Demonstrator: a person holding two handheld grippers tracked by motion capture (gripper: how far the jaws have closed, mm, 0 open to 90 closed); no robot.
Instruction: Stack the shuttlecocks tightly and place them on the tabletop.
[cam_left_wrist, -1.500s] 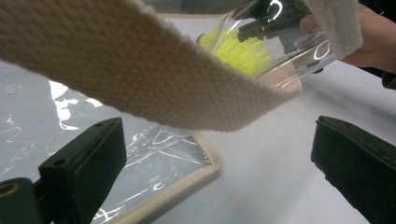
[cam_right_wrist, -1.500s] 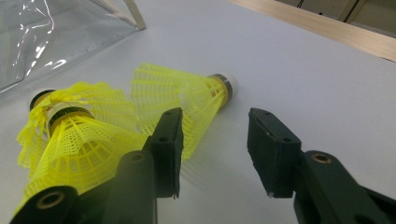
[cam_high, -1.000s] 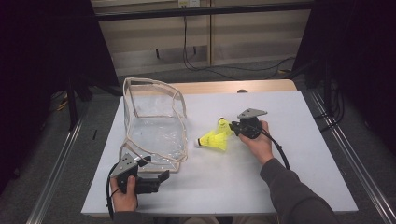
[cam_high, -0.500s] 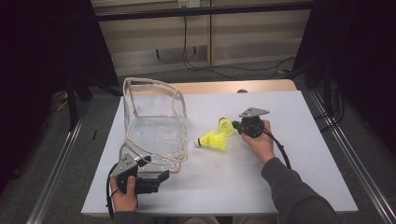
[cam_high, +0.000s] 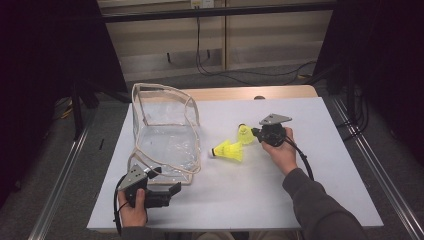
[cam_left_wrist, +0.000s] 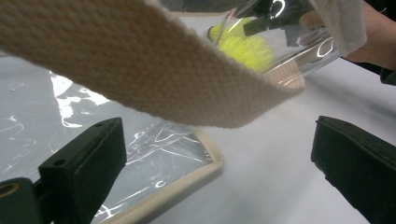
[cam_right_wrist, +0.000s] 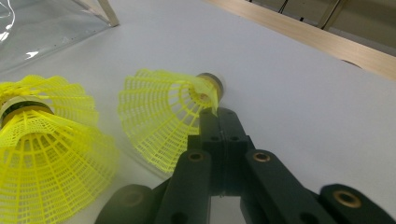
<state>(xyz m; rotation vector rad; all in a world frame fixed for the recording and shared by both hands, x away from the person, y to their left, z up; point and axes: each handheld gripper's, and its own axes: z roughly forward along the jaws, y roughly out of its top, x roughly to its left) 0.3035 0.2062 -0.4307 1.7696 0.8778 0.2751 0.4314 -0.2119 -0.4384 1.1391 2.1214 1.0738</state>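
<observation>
One shuttlecock, cork end away from camera.

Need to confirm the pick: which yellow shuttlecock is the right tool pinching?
The farther shuttlecock, its skirt edge pinched in the right tool; the other shuttlecock lies free nearer the bag.

No legible text or labels

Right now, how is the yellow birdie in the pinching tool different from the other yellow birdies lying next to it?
The pinched shuttlecock has its skirt edge clamped by the right tool; the nested shuttlecocks are touched by no tool. The pinched shuttlecock is single, while the nested shuttlecocks are pushed one into another. The pinched shuttlecock lies farther from the clear bag; the nested shuttlecocks lie nearer it. All have yellow mesh skirts.
</observation>
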